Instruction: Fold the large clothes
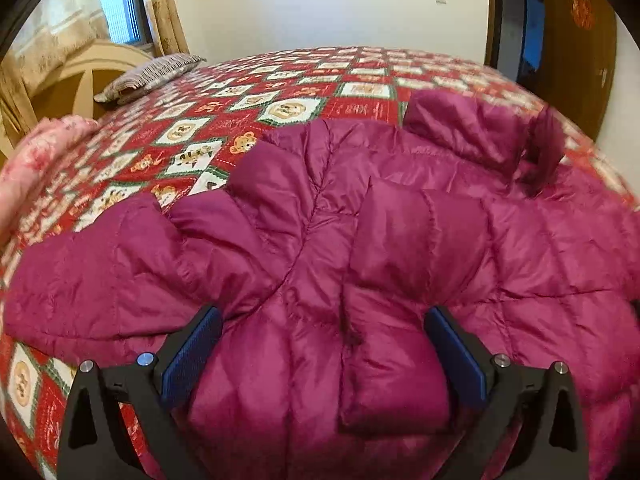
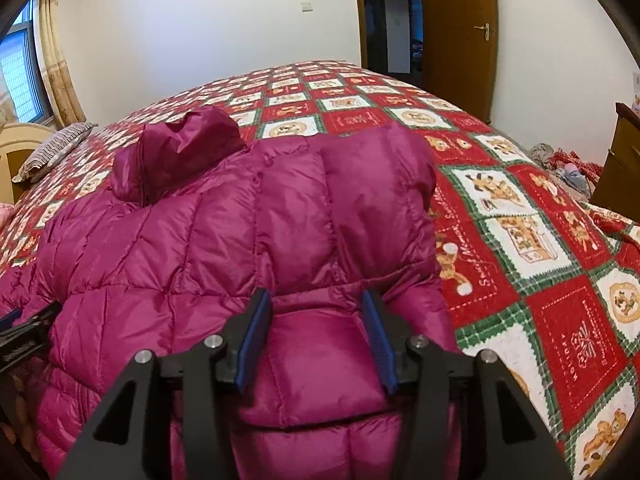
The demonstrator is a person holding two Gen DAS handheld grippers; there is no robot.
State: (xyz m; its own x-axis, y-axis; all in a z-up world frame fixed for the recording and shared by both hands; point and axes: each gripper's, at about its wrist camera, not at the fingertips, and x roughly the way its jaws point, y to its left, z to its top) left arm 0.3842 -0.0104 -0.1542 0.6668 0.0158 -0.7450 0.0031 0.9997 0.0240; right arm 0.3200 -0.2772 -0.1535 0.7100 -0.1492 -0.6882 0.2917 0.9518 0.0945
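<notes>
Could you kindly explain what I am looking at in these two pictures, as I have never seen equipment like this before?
There is no robot here: a person holds a two-finger tool in each hand, each with a wide-angle camera looking along its fingers. One picture comes from the left tool, the other from the right tool. A magenta puffer jacket lies on a bed with a red patchwork bedspread, a striped pillow at its far end. Both tools stand open with jacket padding between their blue pads; neither looks clamped shut on it.
</notes>
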